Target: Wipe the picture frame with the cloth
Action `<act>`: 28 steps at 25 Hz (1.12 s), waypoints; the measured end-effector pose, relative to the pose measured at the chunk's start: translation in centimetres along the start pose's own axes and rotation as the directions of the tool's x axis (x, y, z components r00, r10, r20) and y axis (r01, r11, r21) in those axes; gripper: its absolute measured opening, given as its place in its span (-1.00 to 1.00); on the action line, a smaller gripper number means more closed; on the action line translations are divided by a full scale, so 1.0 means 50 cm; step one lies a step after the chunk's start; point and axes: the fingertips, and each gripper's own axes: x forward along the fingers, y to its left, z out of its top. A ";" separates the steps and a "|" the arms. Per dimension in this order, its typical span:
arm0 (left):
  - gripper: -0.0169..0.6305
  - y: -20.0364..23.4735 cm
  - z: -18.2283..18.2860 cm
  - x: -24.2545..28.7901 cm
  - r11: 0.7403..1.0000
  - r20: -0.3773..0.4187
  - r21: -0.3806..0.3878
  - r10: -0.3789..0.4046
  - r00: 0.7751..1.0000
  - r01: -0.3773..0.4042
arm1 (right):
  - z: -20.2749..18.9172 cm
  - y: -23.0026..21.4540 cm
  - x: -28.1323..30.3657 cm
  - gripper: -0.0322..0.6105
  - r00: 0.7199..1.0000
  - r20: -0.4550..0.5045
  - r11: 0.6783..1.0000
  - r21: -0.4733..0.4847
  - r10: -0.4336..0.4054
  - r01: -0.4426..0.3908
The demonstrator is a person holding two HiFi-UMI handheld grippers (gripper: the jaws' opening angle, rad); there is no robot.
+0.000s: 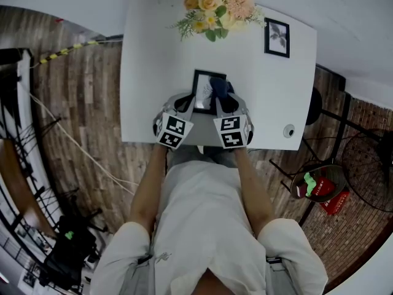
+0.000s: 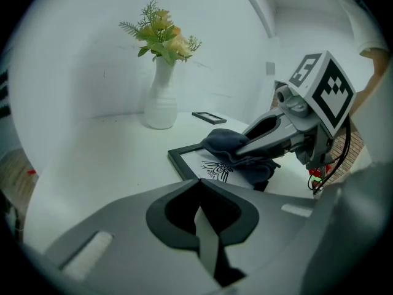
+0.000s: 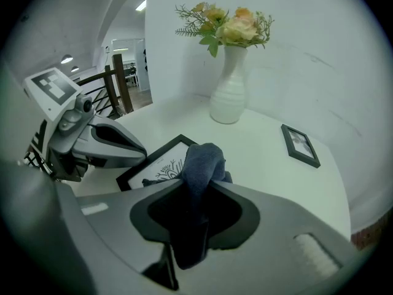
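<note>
Picture frame (image 1: 201, 94) lies flat on the white desk (image 1: 153, 54), close to the near edge where the person stands and about midway along it. The dark blue cloth (image 1: 218, 88) covers the frame's right part and laps over its right border. The right tool (image 3: 198, 186) is clamped on the cloth, which bulges out ahead of its tips and hangs back between the jaws. The left tool (image 2: 198, 186) has its jaws together with nothing between them. Its tips are at the frame's near left corner, but whether they touch it cannot be told.

Bare desk lies to the left of the frame as far as the left edge, and beyond the frame up to the vase of flowers (image 1: 218, 8) at the far edge. A smaller frame (image 1: 277, 37) lies well apart toward the far right corner. A small round object (image 1: 288, 130) sits near the near right corner.
</note>
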 end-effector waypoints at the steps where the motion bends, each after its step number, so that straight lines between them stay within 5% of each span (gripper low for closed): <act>1: -0.89 0.000 0.000 0.000 1.000 0.000 0.002 -0.003 1.000 0.003 | -0.009 -0.006 -0.003 -0.60 1.000 -0.012 1.000 0.008 -0.006 0.006; 9: -0.89 -0.001 0.001 0.000 0.999 -0.009 0.024 -0.037 0.999 0.037 | -0.014 -0.033 -0.040 -0.60 0.998 -0.012 0.997 0.042 -0.060 0.060; 18: -0.89 -0.001 0.002 0.001 0.999 -0.011 0.022 -0.042 0.999 0.042 | 0.047 0.066 -0.060 -0.60 0.997 0.073 0.999 -0.012 0.036 -0.035; 28: -0.89 -0.002 0.002 0.001 0.998 -0.016 0.026 -0.051 0.999 0.051 | 0.051 0.142 -0.019 -0.60 0.992 0.063 0.994 -0.006 0.114 -0.114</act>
